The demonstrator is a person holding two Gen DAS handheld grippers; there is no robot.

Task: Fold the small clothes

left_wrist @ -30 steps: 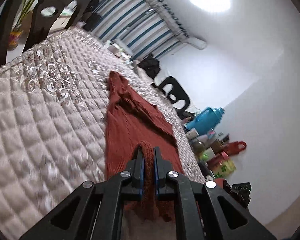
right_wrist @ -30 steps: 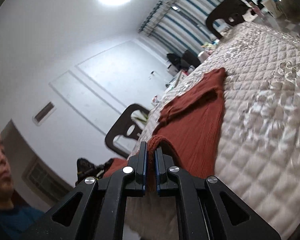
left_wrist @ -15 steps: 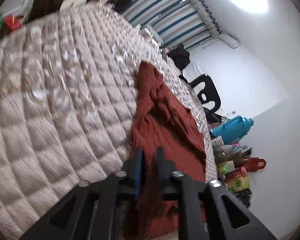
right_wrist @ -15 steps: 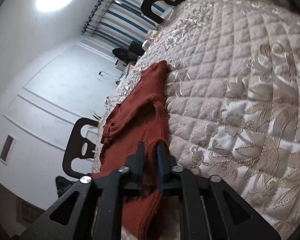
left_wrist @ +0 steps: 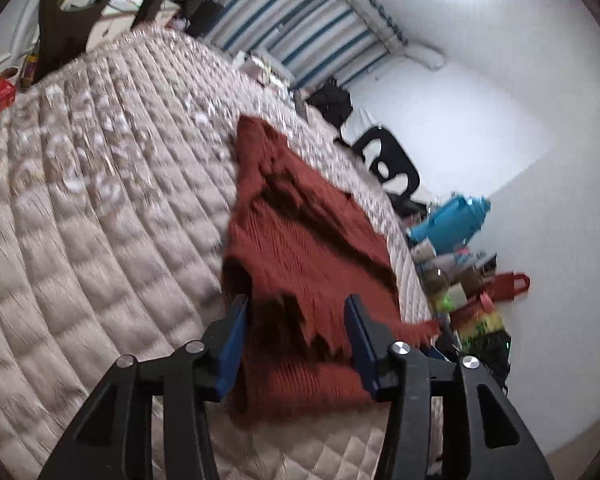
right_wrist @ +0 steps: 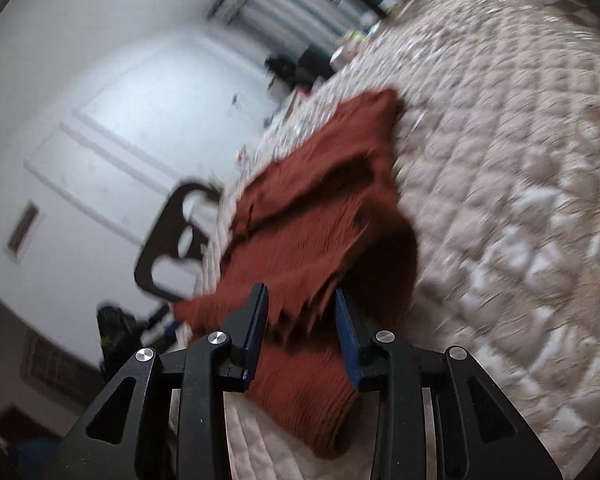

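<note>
A rust-red knitted garment (left_wrist: 300, 248) lies on the quilted beige table cover (left_wrist: 100, 216), its near hem folded over onto the body. It also shows in the right wrist view (right_wrist: 320, 216). My left gripper (left_wrist: 296, 312) is open, its blue-padded fingers spread on either side of the folded hem, holding nothing. My right gripper (right_wrist: 300, 304) is open too, its fingers apart over the other end of the same fold. Both views are blurred by motion.
Dark chairs stand at the table's edges (left_wrist: 388, 168) (right_wrist: 176, 244). A blue jug (left_wrist: 452, 224), bags and bottles sit on the floor by the wall. Striped curtains (left_wrist: 300, 36) hang at the far end.
Both grippers were shut on the garment's hem and carried it forward over the body. Now both have opened and let the hem drop, leaving a fold.
</note>
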